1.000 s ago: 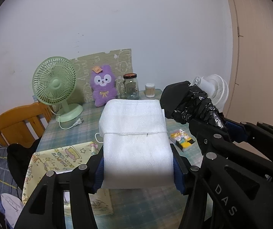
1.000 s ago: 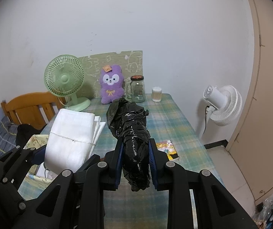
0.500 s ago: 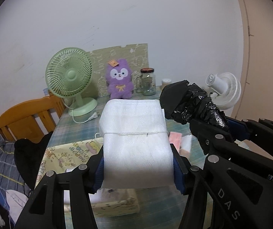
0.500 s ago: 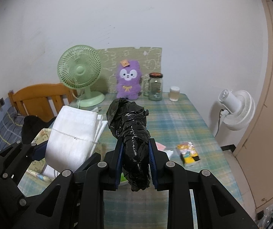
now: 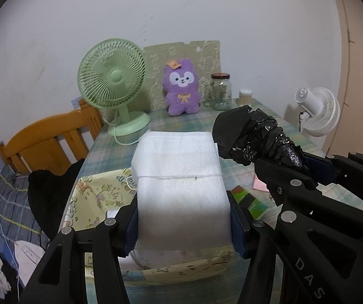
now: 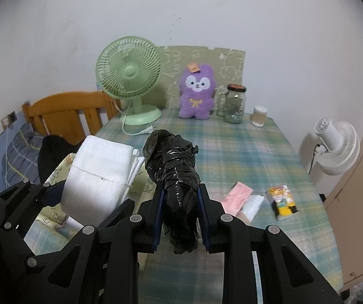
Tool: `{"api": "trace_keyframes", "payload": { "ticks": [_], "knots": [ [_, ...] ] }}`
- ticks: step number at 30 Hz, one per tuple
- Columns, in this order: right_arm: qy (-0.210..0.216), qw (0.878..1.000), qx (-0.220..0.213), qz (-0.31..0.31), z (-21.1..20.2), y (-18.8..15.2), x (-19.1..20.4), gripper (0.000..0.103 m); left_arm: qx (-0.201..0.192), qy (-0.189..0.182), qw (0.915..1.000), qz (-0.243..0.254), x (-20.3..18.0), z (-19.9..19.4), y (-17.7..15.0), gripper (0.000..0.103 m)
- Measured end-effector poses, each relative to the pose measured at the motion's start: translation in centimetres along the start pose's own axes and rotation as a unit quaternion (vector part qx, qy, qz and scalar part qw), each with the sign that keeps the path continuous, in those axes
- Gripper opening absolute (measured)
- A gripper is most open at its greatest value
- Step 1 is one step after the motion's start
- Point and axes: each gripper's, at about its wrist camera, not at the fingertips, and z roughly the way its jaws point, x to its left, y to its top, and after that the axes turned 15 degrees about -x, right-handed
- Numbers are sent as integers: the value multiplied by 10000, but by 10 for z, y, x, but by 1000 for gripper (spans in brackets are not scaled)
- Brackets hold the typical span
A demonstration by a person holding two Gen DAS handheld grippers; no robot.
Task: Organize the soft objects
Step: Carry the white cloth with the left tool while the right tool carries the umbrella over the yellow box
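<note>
Midway, I judge: left tongs (image 5: 184,217) pinching the white bundle (image 5: 179,177), right tongs (image 6: 180,215) pinching the black bundle (image 6: 176,167), neither yet placed.

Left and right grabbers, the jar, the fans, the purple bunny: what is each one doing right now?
Left gripper: shut on the white folded towel bundle.
Right gripper: shut on the black plastic-wrapped roll.
Glass jar: upright, lid on.
Green desk fan: upright; spinning or not, cannot tell.
White fan: upright beside the table.
Purple plush bunny: sitting upright.
</note>
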Motion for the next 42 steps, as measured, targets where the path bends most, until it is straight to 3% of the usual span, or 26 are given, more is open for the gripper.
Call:
{"api": "trace_keyframes", "payload": {
  "ticks": [23,28,31,40,42],
  "knots": [
    [1020,9930,459,-385,52,-14,69,28,717,769,9936,-421,72,33,-40,62],
    [1160,9904,582,-470,61,-19,81,28,901,857,9910,-502,83,36,-50,67],
    [1286,9885,664,-429,68,-19,86,28,886,953,9898,-581,87,35,-50,75],
    [1361,9863,802,-478,87,-16,90,28,885,772,9903,-745,92,40,-47,82],
    [1351,9860,834,-510,91,-16,90,33,900,767,9901,-758,92,42,-47,82]
  ]
}}
